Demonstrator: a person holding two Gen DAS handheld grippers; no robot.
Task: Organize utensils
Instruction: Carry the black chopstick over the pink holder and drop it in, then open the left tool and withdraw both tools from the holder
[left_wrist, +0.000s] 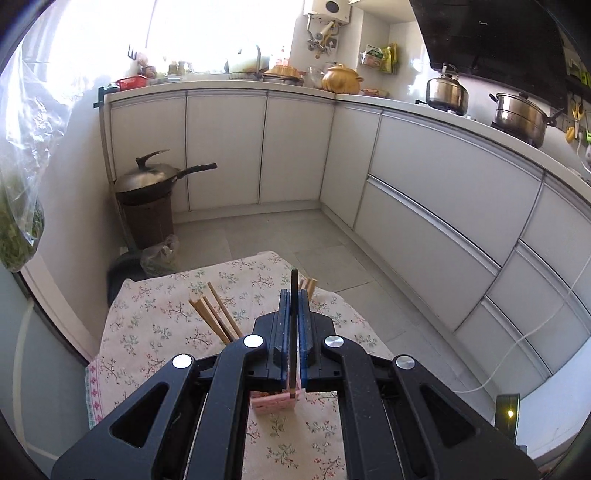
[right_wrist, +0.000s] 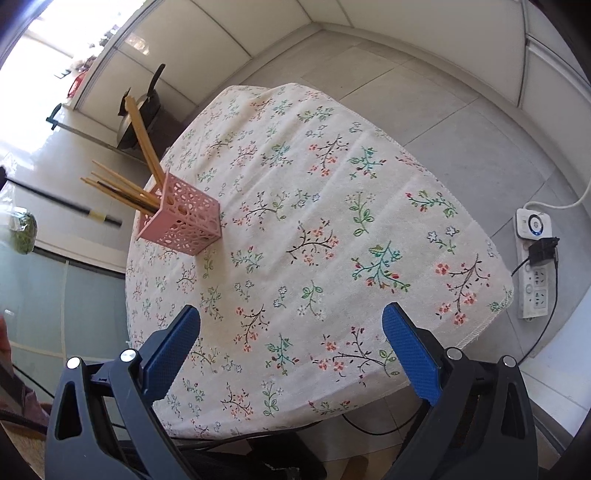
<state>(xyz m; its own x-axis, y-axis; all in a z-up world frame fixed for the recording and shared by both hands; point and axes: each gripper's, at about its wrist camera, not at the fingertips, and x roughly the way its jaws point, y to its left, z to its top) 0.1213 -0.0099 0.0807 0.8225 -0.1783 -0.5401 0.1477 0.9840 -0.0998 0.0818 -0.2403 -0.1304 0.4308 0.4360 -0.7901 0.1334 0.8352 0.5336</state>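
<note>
A pink perforated holder (right_wrist: 181, 221) stands on the flowered tablecloth (right_wrist: 332, 221) near its left edge, with several wooden chopsticks (right_wrist: 144, 147) leaning out of it. My left gripper (left_wrist: 293, 295) is shut on a dark chopstick (left_wrist: 293, 343), held upright with its lower tip just over the pink holder (left_wrist: 275, 400). In the right wrist view that dark chopstick (right_wrist: 74, 206) shows as a blurred stick left of the holder; the left gripper itself is out of that view. My right gripper (right_wrist: 291, 310) hangs open over the cloth's near side, with nothing between its fingers.
A wok (left_wrist: 147, 181) sits on a brown bin in the floor corner, against white cabinets (left_wrist: 443, 206). Pots (left_wrist: 517, 114) stand on the counter. A power strip (right_wrist: 533, 266) with cables lies on the floor right of the table. A bag of greens (left_wrist: 18, 221) hangs at far left.
</note>
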